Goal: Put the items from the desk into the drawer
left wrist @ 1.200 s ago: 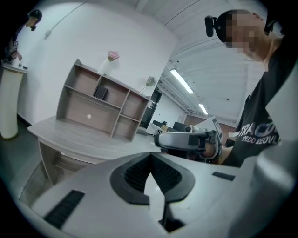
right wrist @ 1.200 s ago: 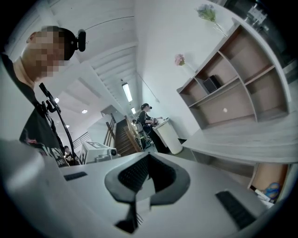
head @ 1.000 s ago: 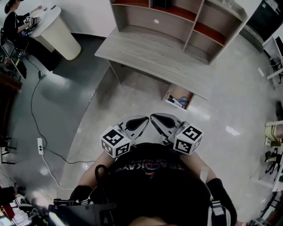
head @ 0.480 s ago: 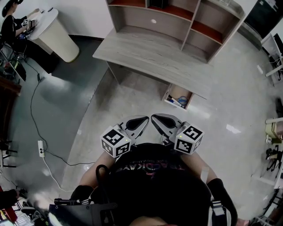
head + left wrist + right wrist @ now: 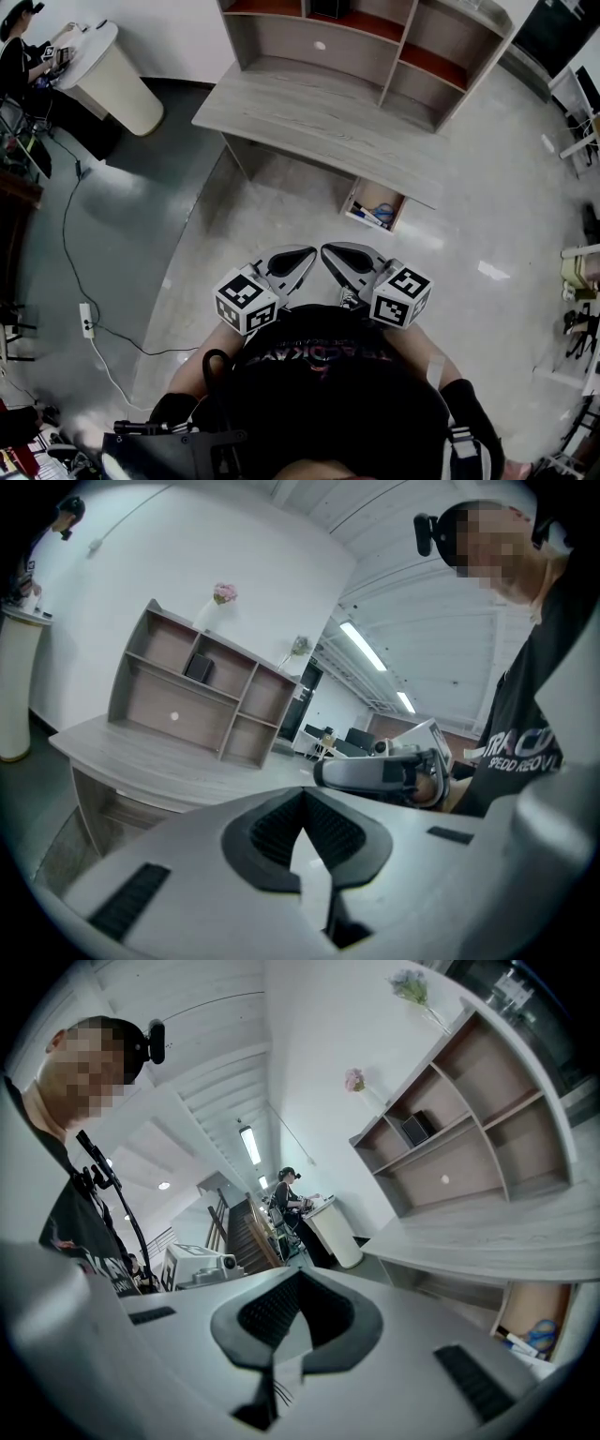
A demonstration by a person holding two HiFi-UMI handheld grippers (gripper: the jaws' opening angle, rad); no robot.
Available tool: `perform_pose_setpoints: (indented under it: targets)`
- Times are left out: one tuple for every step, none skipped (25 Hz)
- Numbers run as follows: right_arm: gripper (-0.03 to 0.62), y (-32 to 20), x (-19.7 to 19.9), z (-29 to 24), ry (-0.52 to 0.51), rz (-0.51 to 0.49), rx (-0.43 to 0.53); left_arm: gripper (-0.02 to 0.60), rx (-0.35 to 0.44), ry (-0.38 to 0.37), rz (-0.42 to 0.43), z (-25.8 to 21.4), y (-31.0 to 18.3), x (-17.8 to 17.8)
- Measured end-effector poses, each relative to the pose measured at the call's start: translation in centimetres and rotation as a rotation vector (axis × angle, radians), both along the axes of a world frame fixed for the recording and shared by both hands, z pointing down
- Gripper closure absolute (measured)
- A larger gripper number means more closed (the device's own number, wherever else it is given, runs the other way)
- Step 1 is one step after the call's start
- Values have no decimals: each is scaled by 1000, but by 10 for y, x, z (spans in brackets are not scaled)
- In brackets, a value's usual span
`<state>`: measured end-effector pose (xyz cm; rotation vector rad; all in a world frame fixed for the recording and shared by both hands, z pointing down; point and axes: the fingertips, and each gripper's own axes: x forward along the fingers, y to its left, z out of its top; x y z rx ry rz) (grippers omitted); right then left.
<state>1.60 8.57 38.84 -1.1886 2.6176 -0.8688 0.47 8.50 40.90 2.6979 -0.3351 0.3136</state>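
I stand back from the counter (image 5: 319, 117) with both tools drawn in close to my chest, their tips pointing toward each other over the pale floor (image 5: 234, 234). My left hand-held gripper (image 5: 302, 255) has its jaws pressed together with nothing between them, and my right hand-held gripper (image 5: 330, 253) is closed the same way and just as empty; each carries its marker cube, the left cube (image 5: 246, 300) and the right cube (image 5: 401, 296), nearest my body. The drawer (image 5: 377, 204) hangs open under the right end of the counter, well apart from both tools, and small items (image 5: 380, 215) lie inside it, one of them blue, though I cannot tell what they are. A shelf unit (image 5: 375, 37) rises from the back of the counter. Far off at the upper left another person (image 5: 19, 56) works at a white rounded stand (image 5: 112, 70), and a power strip (image 5: 86, 309) lies on the floor to my left
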Motion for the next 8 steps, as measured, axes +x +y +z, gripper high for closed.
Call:
perform_pose_setpoints:
  targets:
    - [577,0,1,0,1,2,0,571,0,0,2,0,0,1]
    - [577,0,2,0,1,4,0,571,1,-1,5,0,0,2]
    - [577,-1,2,0,0,6,0,571,1,-2,6,0,-1,2]
    - [577,-1,3,1,0,8,0,571,2,-2,8,0,-1,3]
    - [577,-2,3,1,-1,10,0,571,3,-3,10,1,-2,3]
    - [577,-3,3,1,-2,11,-1,571,4,-3,11,1,-3,3]
    - [577,-3,3,1,-2,12,-1,571,4,-4,12,1,-3,4]
    - [577,-4,3,1,-3,13,-2,571,4,-4,13,1,-4,4]
